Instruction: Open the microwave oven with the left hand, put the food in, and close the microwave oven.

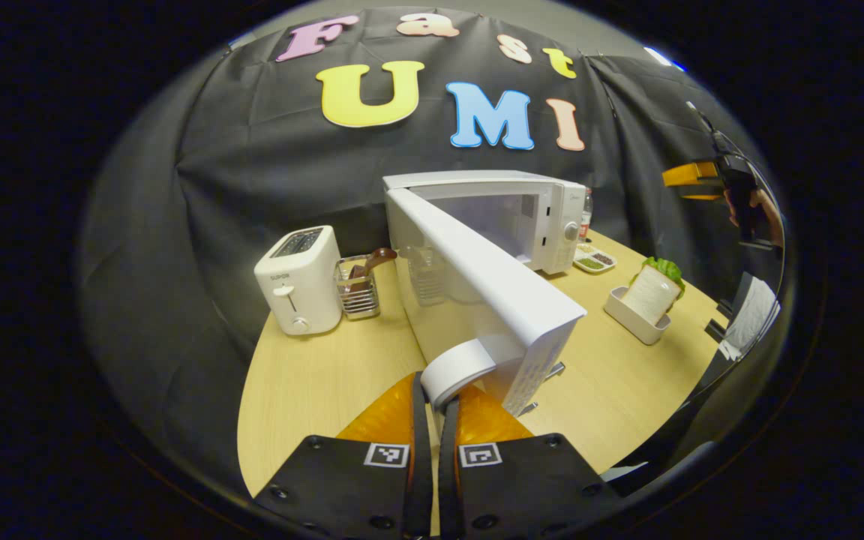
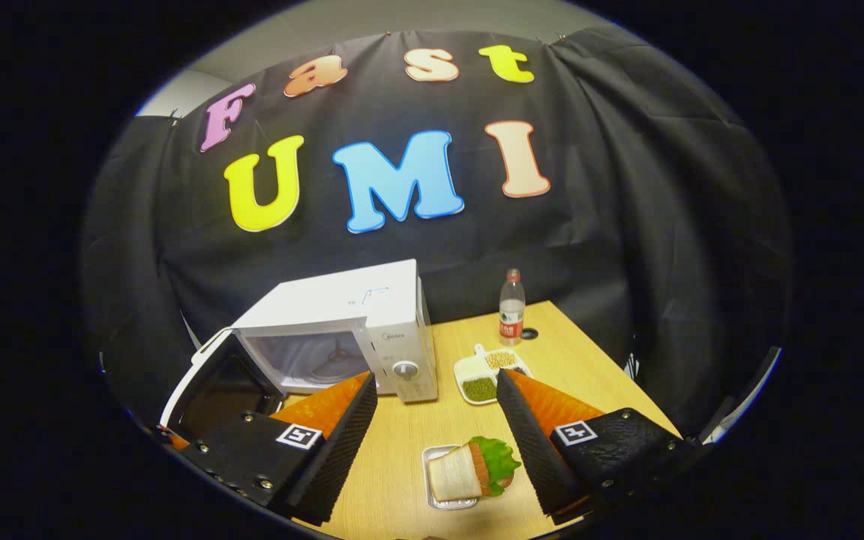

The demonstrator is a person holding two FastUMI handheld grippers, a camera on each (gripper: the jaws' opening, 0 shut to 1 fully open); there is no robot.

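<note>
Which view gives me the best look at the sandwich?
The right gripper view: the sandwich lies close, in its white tray between the open fingers, bread and lettuce clear. The left gripper view shows it small, far right on the table.

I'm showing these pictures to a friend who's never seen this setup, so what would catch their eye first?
Most striking is the white microwave at the back of the wooden table, its door swung wide open with the left gripper shut on the door's handle. Next comes the sandwich in its small white tray, lying on the table just below the open right gripper.
</note>
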